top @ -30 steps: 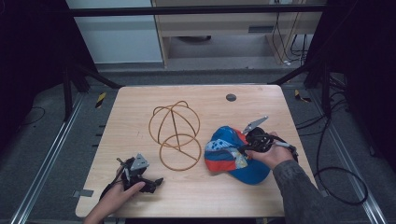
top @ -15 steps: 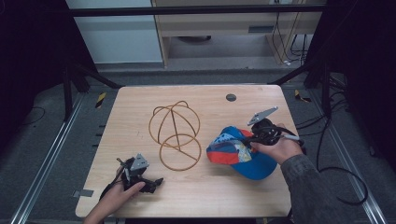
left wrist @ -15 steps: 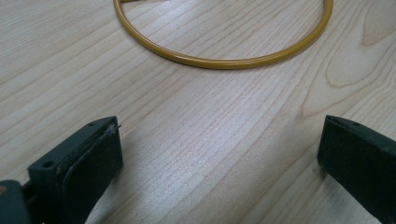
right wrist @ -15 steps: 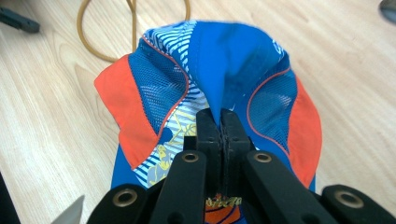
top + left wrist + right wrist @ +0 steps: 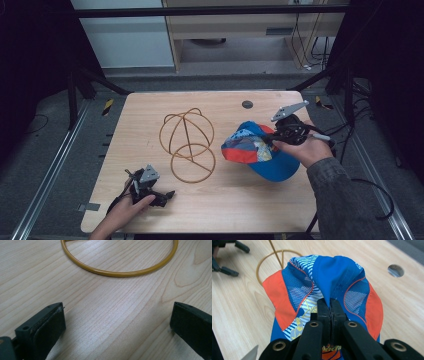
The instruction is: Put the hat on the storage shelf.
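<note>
Overhead, right gripper fingers pinching cap (fabric fold seen close-up), left gripper fingers wide.

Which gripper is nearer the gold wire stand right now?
Left. The left gripper rests open on the table just short of the wire stand base ring; the right gripper, shut on the cap, is farther off.

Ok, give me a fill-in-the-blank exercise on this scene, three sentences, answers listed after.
1. The right gripper is shut on the fabric of the ____, which is blue, orange and patterned.
2. The left gripper rests on the wooden table with its jaws ____, nothing between them.
3. The gold wire stand sits to the ____ of the cap in the high view.

Missing words: cap; open; left
</note>
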The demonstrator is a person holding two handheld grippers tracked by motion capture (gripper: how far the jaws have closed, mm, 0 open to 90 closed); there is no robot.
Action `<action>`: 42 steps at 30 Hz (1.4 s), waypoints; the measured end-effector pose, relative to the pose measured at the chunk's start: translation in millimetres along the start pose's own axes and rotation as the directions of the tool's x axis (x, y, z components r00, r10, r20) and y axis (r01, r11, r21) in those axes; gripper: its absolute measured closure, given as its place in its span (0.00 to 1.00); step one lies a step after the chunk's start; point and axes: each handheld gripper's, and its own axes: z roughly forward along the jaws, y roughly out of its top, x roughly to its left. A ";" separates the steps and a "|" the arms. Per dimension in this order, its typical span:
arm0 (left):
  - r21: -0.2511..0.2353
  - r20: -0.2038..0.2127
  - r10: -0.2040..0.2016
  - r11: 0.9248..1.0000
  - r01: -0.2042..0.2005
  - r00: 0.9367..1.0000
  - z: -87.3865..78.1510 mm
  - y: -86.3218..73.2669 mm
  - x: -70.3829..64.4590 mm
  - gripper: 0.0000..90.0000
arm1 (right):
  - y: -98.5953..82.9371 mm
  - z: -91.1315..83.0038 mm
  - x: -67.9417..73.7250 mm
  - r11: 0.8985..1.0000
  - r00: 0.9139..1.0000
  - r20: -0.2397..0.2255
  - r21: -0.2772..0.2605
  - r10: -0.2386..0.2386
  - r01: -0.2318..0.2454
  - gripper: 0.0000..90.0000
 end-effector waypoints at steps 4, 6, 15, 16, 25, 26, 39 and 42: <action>0.000 0.000 0.000 1.000 0.000 1.000 0.0 0.0 0.0 0.00 | 6.3 -10.2 -1.1 1.000 1.000 0.011 -0.029 -0.004 0.004 0.99; 0.000 0.000 0.000 1.000 0.000 1.000 0.0 0.0 0.0 0.00 | 9.0 -14.5 -1.6 0.999 1.000 0.015 -0.042 -0.004 0.005 0.99; 0.000 -0.001 0.003 1.000 -0.003 1.000 0.0 0.0 0.2 0.00 | 22.6 -37.2 -1.3 0.995 0.999 0.046 -0.098 -0.011 0.016 0.99; 0.000 -0.001 0.003 1.000 -0.003 1.000 -0.1 0.0 0.2 0.00 | 23.8 -39.1 -1.2 0.995 0.999 0.047 -0.103 -0.015 0.020 0.99; 0.000 0.000 0.003 1.000 -0.003 1.000 -0.2 0.0 0.2 0.00 | 33.9 -54.1 1.7 0.990 0.998 0.066 -0.139 -0.026 0.035 0.99; 0.000 0.000 0.003 1.000 -0.003 1.000 -0.2 0.0 0.2 0.00 | 34.6 -55.5 2.0 0.989 0.997 0.069 -0.141 -0.026 0.035 0.99; 0.000 0.000 0.002 1.000 -0.002 1.000 -0.2 0.0 0.2 0.00 | 53.2 -73.0 10.3 0.978 0.995 0.089 -0.195 -0.053 0.069 0.99; 0.001 0.000 0.002 1.000 -0.002 1.000 -0.2 0.0 0.2 0.00 | 58.4 -75.8 13.8 0.975 0.994 0.092 -0.206 -0.060 0.078 0.99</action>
